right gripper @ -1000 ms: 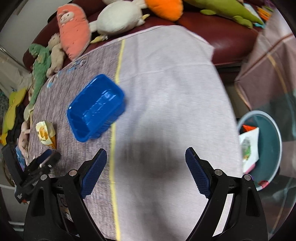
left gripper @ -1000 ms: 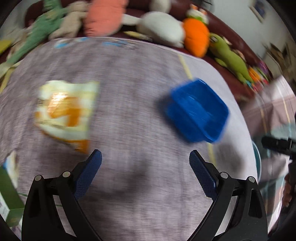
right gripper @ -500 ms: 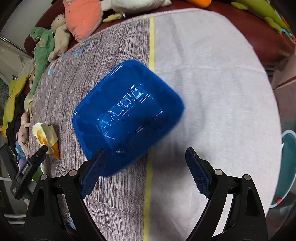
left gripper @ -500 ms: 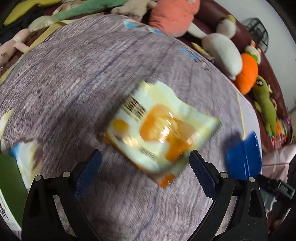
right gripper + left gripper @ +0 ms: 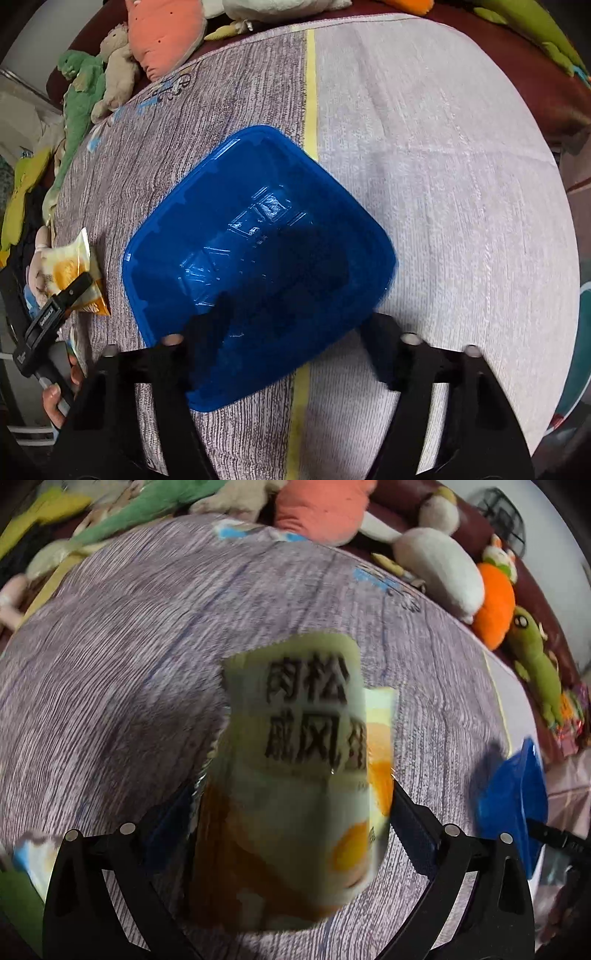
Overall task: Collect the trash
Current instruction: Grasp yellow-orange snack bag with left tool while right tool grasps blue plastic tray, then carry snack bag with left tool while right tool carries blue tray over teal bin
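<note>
A yellow-and-orange snack wrapper [image 5: 299,775] with black characters fills the middle of the left wrist view, lying between the fingers of my open left gripper [image 5: 291,812]. It also shows small at the left of the right wrist view [image 5: 70,269], with the left gripper's tip over it. A blue plastic tray [image 5: 258,266] lies open side up on the table cloth [image 5: 443,184]. My open right gripper [image 5: 284,347] straddles the tray's near edge. The tray shows at the right edge of the left wrist view [image 5: 513,805].
Stuffed toys [image 5: 443,568] line the dark red sofa [image 5: 535,85] behind the table. A teal bin [image 5: 580,350] stands off the table's right edge. Another packet [image 5: 29,853] lies at the left edge of the left wrist view.
My left gripper has swung left and closed in on the wrapper, which now sits between its fingers. My right gripper has moved in over the blue tray.
</note>
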A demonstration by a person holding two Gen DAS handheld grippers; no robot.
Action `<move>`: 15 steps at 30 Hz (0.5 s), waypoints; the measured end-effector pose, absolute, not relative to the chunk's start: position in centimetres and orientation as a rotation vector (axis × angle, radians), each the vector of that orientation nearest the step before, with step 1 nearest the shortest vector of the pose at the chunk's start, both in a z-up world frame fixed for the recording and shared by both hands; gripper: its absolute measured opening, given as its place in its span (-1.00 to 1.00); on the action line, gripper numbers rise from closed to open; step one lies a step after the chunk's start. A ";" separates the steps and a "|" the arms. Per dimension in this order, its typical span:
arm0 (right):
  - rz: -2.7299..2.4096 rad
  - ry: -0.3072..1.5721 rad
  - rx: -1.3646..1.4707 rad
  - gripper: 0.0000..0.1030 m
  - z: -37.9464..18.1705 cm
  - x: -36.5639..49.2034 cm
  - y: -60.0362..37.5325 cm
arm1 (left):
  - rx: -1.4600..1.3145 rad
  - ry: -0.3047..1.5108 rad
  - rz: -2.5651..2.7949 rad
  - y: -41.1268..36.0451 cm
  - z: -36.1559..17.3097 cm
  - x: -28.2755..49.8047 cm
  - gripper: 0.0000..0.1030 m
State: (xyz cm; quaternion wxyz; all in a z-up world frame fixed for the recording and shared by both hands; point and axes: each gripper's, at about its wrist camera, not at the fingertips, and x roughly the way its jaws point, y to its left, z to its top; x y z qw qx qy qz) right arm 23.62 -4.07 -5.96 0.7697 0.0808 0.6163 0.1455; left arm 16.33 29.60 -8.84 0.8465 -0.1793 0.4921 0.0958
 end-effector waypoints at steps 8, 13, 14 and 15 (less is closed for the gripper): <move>0.332 1.248 0.097 -0.80 -4.8 23.3 -3.9 | -0.322 1.002 0.159 26.4 -7.7 16.1 -0.38; 0.313 1.135 -0.009 -0.83 -2.4 22.5 -4.2 | -0.308 0.996 0.079 23.1 -6.6 15.2 -0.51; 0.304 1.113 -0.024 -0.83 -1.9 22.2 -4.6 | -0.309 0.991 0.066 22.5 -6.4 15.0 -0.51; 0.299 1.106 -0.028 -0.83 -1.6 22.2 -5.0 | -0.317 0.989 0.048 21.8 -6.2 14.7 -0.51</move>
